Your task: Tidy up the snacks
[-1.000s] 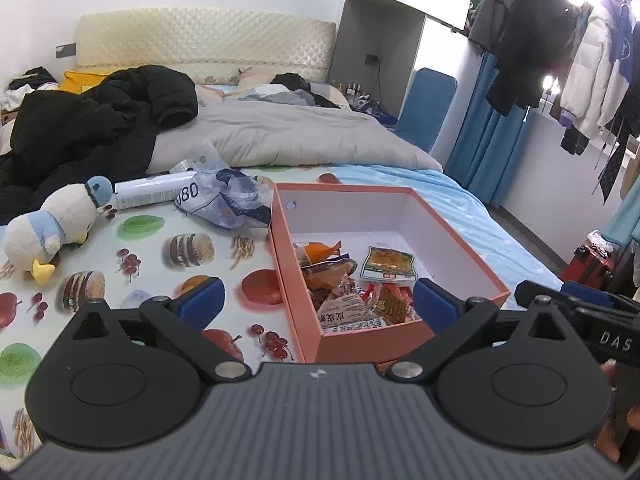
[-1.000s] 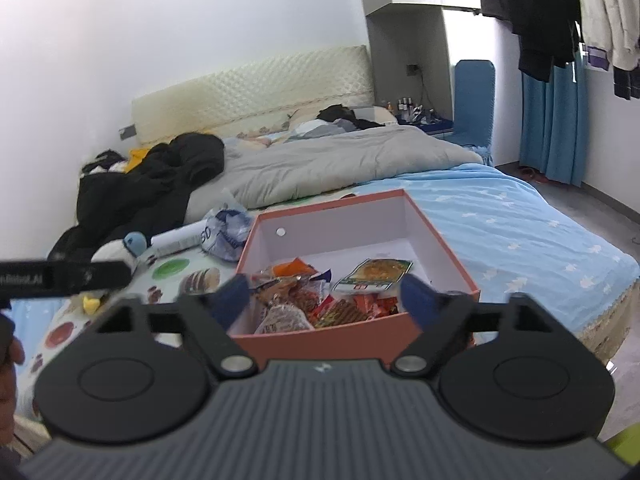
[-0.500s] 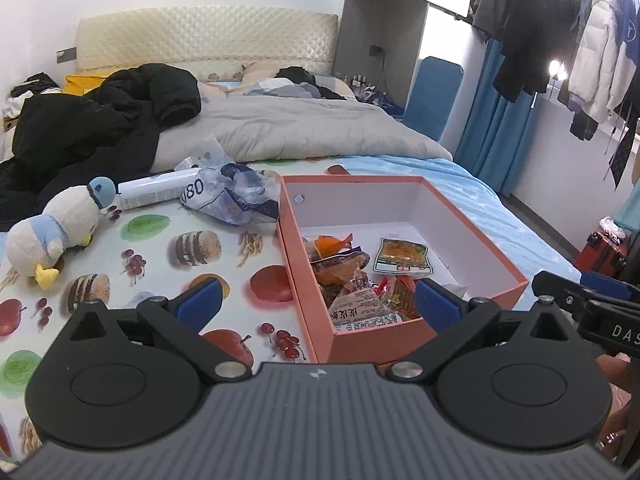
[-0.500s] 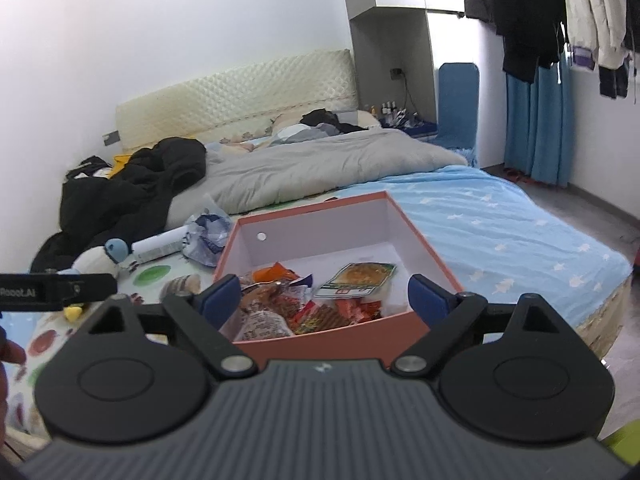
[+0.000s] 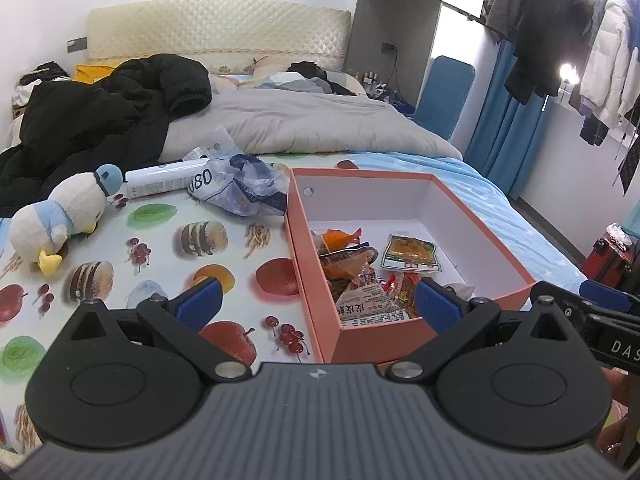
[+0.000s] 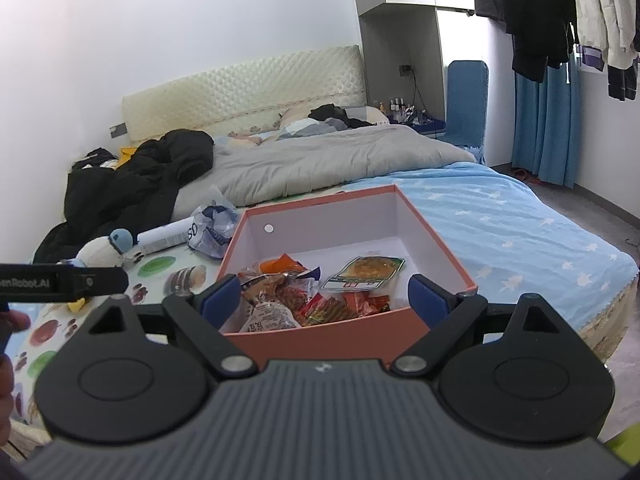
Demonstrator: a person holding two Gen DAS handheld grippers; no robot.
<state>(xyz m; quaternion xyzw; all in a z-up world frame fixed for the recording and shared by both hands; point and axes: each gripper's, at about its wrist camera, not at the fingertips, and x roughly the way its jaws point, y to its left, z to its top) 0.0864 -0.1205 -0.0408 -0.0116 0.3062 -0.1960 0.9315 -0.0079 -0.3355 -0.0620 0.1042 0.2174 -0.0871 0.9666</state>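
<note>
Filling the orange box's (image 5: 404, 330) near end, crinkled snack packets (image 6: 320, 300); both claws apart, empty.

Snack packets (image 5: 360, 276) in box (image 5: 472, 220) on bed; plush toy (image 5: 60, 216), bag (image 5: 244, 184) lie left of box.

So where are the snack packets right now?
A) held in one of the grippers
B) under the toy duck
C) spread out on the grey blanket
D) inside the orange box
D: the snack packets lie in a heap on the white floor of the orange box, and both the left gripper and the right gripper stand open with nothing in them.
</note>
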